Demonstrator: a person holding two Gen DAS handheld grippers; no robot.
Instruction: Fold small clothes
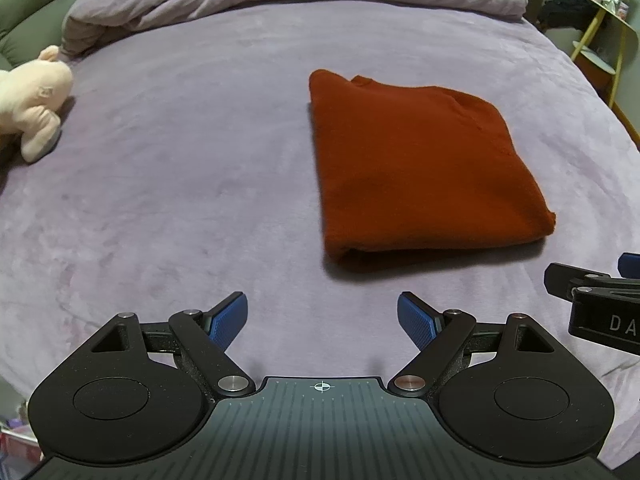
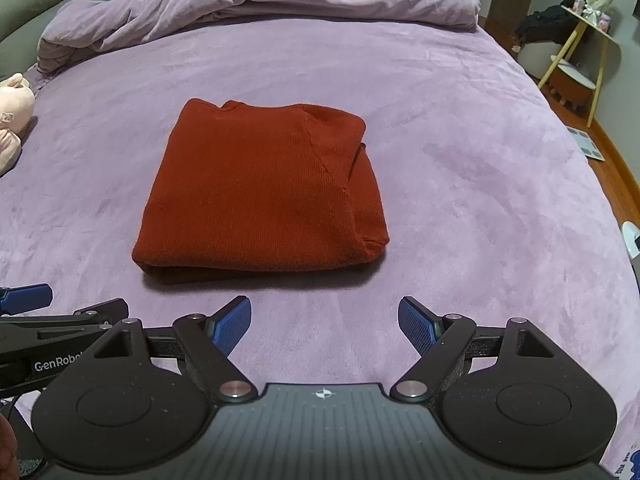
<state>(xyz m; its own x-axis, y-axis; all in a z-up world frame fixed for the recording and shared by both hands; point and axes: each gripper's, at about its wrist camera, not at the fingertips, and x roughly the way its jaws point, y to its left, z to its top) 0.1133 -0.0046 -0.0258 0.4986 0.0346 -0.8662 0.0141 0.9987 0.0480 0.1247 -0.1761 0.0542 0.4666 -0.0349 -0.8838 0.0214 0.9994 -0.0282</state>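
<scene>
A rust-red knit garment lies folded into a neat rectangle on the purple bed cover; in the right wrist view it sits straight ahead. My left gripper is open and empty, held near the bed's front, with the garment ahead and to its right. My right gripper is open and empty, just short of the garment's near folded edge. Each gripper shows at the edge of the other's view, the right one and the left one.
A rumpled purple duvet is heaped along the far side of the bed. A pink plush toy lies at the left edge. A yellow-legged side table and wooden floor are off the bed's right side.
</scene>
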